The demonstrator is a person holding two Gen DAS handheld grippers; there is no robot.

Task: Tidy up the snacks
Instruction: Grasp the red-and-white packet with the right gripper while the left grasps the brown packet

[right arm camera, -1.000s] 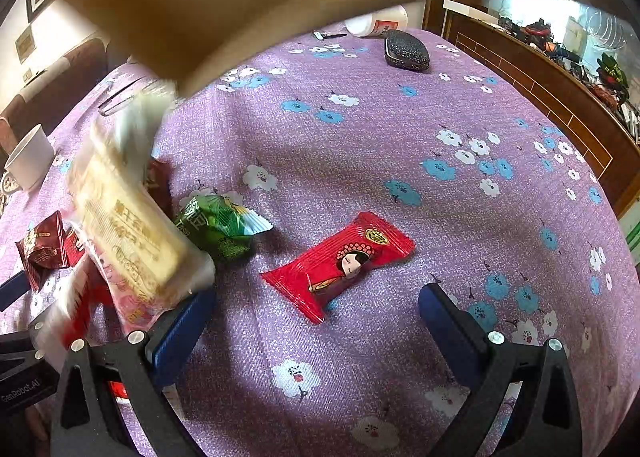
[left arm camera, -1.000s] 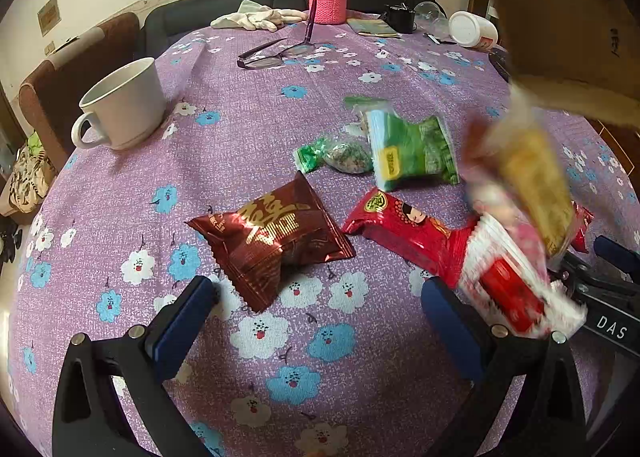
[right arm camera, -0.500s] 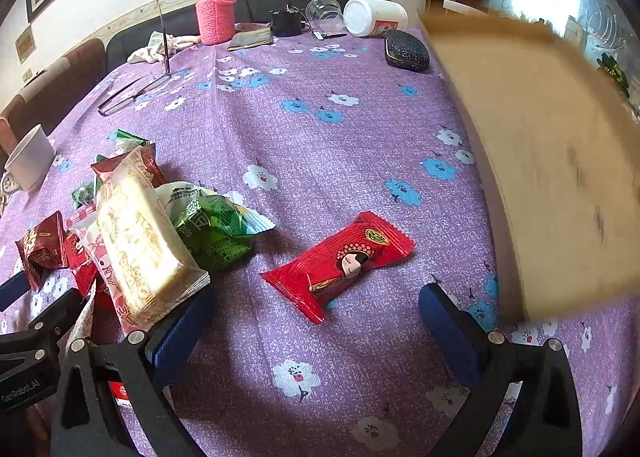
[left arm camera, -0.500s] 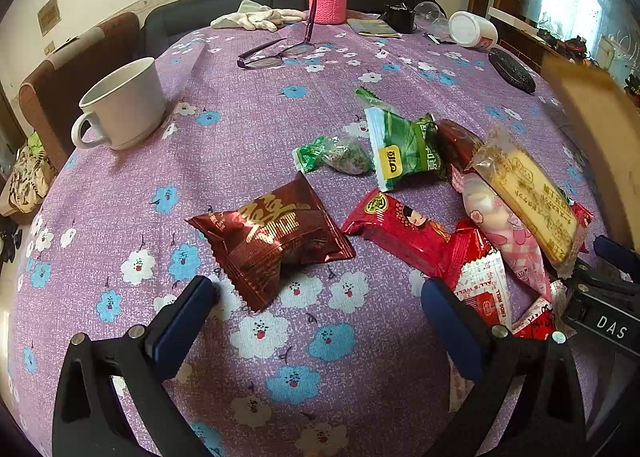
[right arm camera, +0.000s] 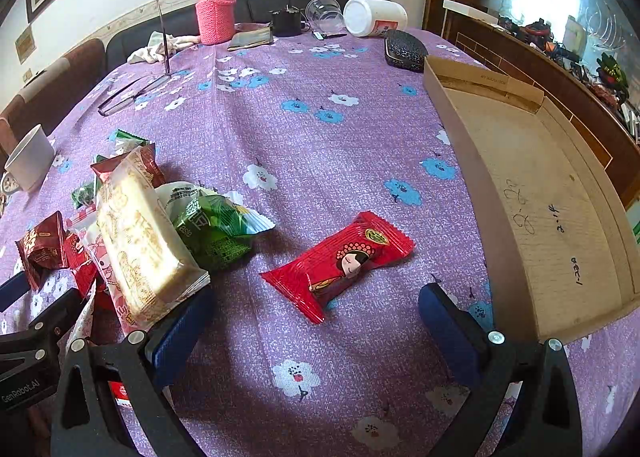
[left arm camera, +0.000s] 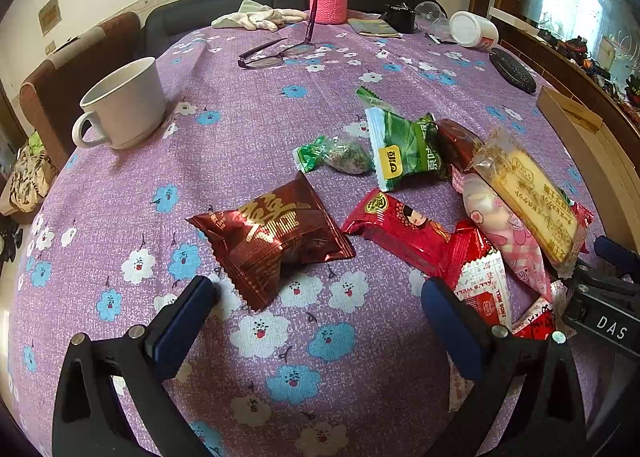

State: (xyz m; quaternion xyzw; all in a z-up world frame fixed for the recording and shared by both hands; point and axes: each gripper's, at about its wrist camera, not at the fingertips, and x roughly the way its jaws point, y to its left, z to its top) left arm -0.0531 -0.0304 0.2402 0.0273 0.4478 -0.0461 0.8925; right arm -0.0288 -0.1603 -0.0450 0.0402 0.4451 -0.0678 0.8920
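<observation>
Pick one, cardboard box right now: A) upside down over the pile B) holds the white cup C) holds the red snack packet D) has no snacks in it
D. In the right wrist view the cardboard box sits open side up on the table, its floor bare apart from pen marks, while the red snack packet lies on the cloth beside it.

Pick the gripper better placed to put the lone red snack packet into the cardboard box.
Right. The right gripper is open, with the red packet lying just ahead between its fingers and the empty cardboard box beside it. The left gripper faces the dark red packet.
</observation>
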